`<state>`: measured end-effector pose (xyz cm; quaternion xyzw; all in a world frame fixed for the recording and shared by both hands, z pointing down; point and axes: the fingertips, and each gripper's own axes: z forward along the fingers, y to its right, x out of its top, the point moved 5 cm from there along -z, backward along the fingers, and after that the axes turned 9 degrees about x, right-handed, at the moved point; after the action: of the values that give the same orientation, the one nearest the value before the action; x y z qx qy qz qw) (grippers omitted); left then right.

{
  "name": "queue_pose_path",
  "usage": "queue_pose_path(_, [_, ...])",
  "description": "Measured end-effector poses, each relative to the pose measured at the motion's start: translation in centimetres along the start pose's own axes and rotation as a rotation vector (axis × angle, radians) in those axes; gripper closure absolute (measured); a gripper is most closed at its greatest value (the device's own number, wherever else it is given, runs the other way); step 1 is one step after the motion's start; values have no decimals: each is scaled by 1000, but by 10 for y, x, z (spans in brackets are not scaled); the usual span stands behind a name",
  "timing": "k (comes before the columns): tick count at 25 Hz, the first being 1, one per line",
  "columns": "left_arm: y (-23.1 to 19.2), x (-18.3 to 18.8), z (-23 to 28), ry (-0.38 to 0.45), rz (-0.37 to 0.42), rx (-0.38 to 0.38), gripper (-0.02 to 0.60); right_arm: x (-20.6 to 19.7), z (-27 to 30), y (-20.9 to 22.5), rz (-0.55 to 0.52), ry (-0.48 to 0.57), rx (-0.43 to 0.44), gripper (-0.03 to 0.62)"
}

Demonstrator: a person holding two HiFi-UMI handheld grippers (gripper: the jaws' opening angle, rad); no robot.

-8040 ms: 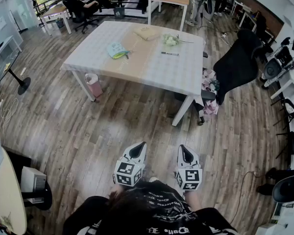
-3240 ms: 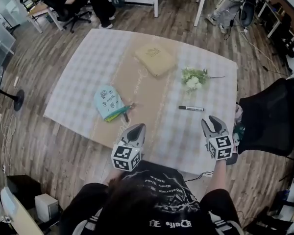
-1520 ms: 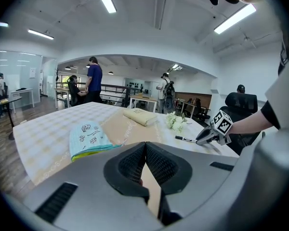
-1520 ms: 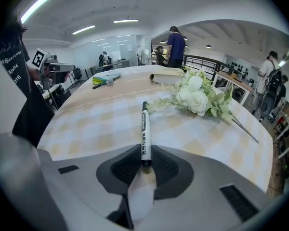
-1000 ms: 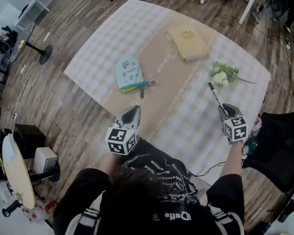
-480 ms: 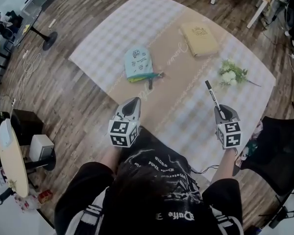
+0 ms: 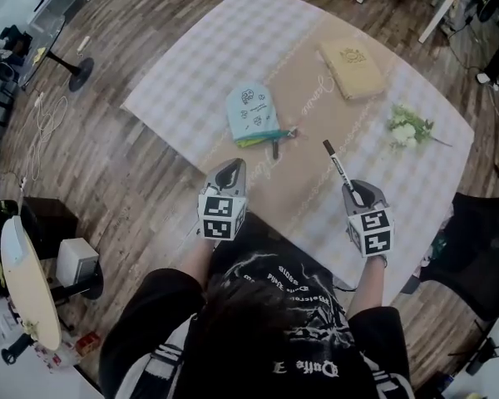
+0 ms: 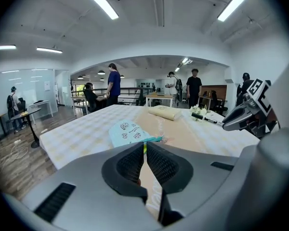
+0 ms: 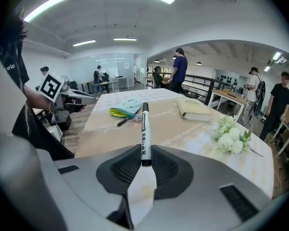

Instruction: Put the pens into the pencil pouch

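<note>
A light blue pencil pouch [image 7: 251, 114] [image 8: 130, 131] [image 9: 128, 106] lies on the tan runner, its green-lined mouth facing the near edge. A dark pen [image 7: 275, 147] [image 9: 123, 121] lies just outside that mouth. My right gripper [image 7: 355, 194] [image 9: 145, 160] is shut on a black-and-white marker [image 7: 338, 169] [image 9: 144, 133], which sticks out ahead of the jaws, above the table to the right of the pouch. My left gripper [image 7: 230, 173] [image 8: 145, 163] is shut with nothing between its jaws, at the near table edge below the pouch.
A tan notebook [image 7: 353, 60] [image 9: 194, 108] and a bunch of white flowers [image 7: 407, 126] [image 9: 232, 133] lie at the far right of the checked tablecloth [image 7: 191, 73]. A black chair [image 7: 481, 256] stands to the right. Several people stand at the back of the room.
My right gripper has carried the marker to the left, away from the flowers and toward the pouch. My left gripper has shifted forward to the table edge.
</note>
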<state>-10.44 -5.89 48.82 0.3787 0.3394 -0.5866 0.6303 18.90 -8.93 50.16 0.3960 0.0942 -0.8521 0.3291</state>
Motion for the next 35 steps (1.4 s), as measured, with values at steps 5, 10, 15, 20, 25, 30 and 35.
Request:
queue_pose_path(5, [-24,-1,36,-64,122,-29,456,13,26,-33,0,-27,31,519])
queue_pose_path(10, [-39,-2,70,-132,272,-85,403,25,43,-53,8,-38,37,519])
queue_pose_path(15, [-43,-11,100,-203,455,-149,387,33,53,-63,26,-45,25,519])
queue_pose_path(20, [-41,-25,126,-284,527,-202,374,36,59,-74,50,-54,18,519])
queue_pose_path(25, [-49,-23,139,-306,527,-246,400,45,66,-88,69,-63,-1,519])
queue_pose_path(30, [-47,-13,142,-265,506,-255,521,41,69,-87,86,-73,-12,519])
queue_pose_path(35, [-44,5,142,-232,391,-272,534,43,74,-82,76,-69,-18,519])
